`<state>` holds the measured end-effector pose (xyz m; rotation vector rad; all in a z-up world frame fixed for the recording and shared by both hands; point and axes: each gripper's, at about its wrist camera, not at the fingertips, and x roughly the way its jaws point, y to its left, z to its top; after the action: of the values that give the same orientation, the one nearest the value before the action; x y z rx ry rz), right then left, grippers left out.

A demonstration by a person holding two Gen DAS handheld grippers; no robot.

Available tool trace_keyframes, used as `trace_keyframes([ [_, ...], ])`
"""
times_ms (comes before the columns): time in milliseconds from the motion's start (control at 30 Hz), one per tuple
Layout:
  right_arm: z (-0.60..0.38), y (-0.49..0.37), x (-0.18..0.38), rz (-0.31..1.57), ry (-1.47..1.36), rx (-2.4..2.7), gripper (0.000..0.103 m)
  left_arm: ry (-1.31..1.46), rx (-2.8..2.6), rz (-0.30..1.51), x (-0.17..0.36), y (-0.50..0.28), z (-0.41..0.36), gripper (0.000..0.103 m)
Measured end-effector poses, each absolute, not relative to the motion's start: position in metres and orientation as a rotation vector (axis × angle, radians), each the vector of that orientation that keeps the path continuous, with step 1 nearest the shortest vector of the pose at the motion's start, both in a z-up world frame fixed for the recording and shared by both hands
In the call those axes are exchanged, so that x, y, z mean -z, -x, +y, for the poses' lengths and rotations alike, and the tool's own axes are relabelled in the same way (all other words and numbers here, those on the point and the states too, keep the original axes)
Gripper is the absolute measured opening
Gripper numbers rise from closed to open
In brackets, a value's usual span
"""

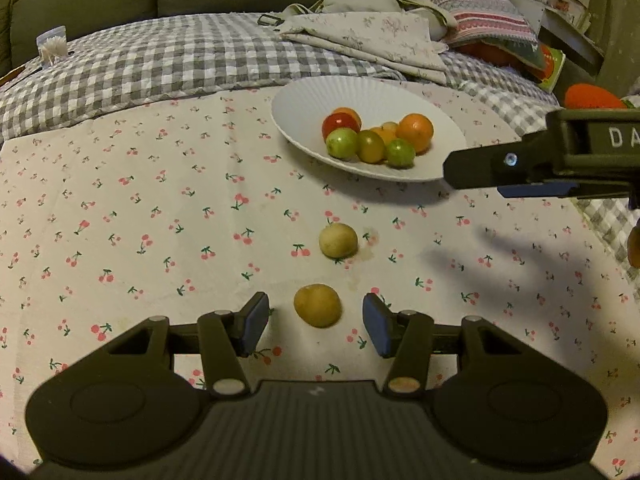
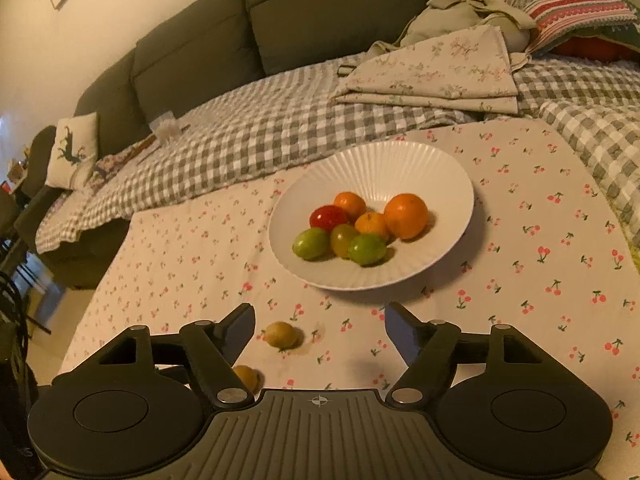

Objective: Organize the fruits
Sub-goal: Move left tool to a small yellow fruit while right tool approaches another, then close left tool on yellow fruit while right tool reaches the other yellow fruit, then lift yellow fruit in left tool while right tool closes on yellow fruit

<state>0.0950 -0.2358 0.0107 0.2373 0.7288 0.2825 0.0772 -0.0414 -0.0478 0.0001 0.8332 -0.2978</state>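
Our left gripper (image 1: 316, 322) spread around yellow fruit (image 1: 317, 305), lower centre; right gripper (image 2: 320, 330) spread, empty. Round fruit may roll off if pinched off-centre.

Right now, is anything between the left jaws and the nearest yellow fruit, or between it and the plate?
Nothing blocks the left gripper: its jaws are open around the near yellow fruit. On the straight line to the white plate, a second yellowish fruit lies on the cherry-print cloth.

- I see a white ribbed plate (image 2: 400, 164) of orange, red and green fruits (image 2: 352, 228).
- My cloth (image 1: 120, 220) is cream with cherries (pink-red).
- Grey-white gingham blanket (image 1: 160, 64).
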Motion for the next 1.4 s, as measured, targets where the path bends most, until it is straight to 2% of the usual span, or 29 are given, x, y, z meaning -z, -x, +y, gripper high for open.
trace_keyframes([
  [200,-0.226,-0.098,-0.002,0.747,-0.193,-0.279,0.076,-0.005,0.294,0.846,0.053,-0.081,-0.043,0.046],
  [367,-0.223,-0.101,0.004,0.759,-0.174,-0.271,0.076,0.0,0.302,0.861,0.058,-0.085,-0.043,0.026],
  [400,-0.222,-0.102,0.004,0.76,-0.174,-0.271,0.076,0.001,0.308,0.861,0.059,-0.086,-0.044,0.026],
  [1067,-0.192,-0.117,0.035,0.784,-0.076,-0.334,0.074,0.116,0.11,0.827,0.038,-0.099,0.005,0.025],
  [1267,-0.175,-0.121,0.043,0.761,-0.033,-0.37,0.066,0.151,0.076,0.824,0.037,-0.103,0.018,0.025],
  [1400,-0.165,-0.123,0.047,0.762,-0.001,-0.379,0.057,0.168,0.069,0.83,0.037,-0.104,0.021,0.025],
])
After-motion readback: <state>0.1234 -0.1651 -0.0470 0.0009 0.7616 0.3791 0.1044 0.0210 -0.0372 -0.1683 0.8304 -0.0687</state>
